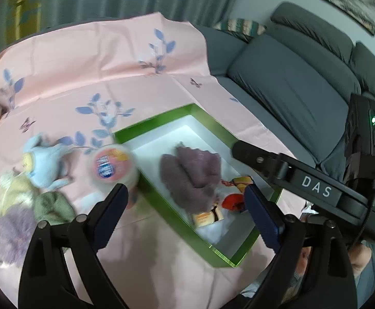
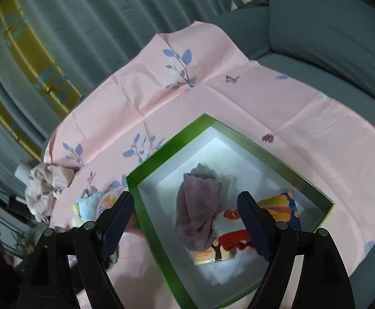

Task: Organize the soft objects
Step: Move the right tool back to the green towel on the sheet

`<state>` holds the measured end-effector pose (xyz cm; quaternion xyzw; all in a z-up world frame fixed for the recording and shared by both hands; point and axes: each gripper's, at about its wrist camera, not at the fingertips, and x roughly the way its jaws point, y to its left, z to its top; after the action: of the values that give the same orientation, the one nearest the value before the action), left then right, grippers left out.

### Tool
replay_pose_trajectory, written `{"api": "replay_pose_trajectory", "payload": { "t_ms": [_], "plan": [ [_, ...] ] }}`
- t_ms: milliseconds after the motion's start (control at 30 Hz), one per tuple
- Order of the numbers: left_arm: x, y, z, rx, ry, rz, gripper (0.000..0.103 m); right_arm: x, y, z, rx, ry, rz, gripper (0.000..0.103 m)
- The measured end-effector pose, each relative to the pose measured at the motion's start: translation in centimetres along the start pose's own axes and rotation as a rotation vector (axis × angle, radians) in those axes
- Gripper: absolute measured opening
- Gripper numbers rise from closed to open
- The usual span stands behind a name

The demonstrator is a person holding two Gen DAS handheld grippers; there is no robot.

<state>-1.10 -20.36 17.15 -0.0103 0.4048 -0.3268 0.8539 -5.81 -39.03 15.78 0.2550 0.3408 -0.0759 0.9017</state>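
A green box [image 1: 161, 206] with a white inside lies on a pink cloth [image 1: 84, 64]. In it lie a fuzzy purple cloth [image 1: 192, 172], a red and white soft item [image 1: 232, 200] and small colourful packets [image 1: 208, 217]. My left gripper [image 1: 187, 203] is open and empty above the box's near end. Left of the box lie a light blue plush [image 1: 45, 164], a round pink-lidded tub [image 1: 112, 166], a green cloth [image 1: 52, 206], a yellow soft item [image 1: 15, 190] and a lilac fuzzy cloth [image 1: 9, 231]. My right gripper [image 2: 187, 213] is open and empty above the box [image 2: 151, 219]; the purple cloth [image 2: 197, 216] shows between its fingers.
A grey sofa [image 1: 290, 82] runs behind and to the right of the cloth. Curtains [image 2: 84, 25] hang at the back. A crumpled pale fabric [image 2: 45, 185] lies at the cloth's left edge. The right gripper's body [image 1: 316, 185] reaches over the box's right side in the left wrist view.
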Motion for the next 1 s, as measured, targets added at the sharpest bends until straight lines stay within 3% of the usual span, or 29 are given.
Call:
{"api": "replay_pose_trajectory", "payload": {
  "t_ms": [100,267,500,667,833,1000],
  "plan": [
    [-2.3,1.9,-0.7,-0.048,-0.024,0.015,0.101,-0.7,1.4,-0.4,-0.044,-0.013,-0.017,0.088],
    [-6.2,6.0,-2.5,-0.124,-0.080,0.077,0.102,-1.5,4.0,-1.4,-0.116,-0.026,-0.007,0.088],
    [-10.5,12.8,-7.1,-0.260,-0.142,0.247,0.102,-0.7,7.9,-3.8,-0.213,0.032,0.040,0.089],
    [-11.6,17.2,-10.1,-0.382,-0.135,0.285,0.101,0.5,11.7,-5.1,-0.281,0.098,0.114,0.089],
    [-11.6,19.6,-11.9,-0.440,-0.116,0.325,0.101,2.9,16.1,-6.6,-0.325,0.194,0.191,0.089],
    [-11.0,21.2,-13.3,-0.479,-0.090,0.309,0.101,6.7,19.4,-8.6,-0.343,0.310,0.195,0.089]
  ]
}}
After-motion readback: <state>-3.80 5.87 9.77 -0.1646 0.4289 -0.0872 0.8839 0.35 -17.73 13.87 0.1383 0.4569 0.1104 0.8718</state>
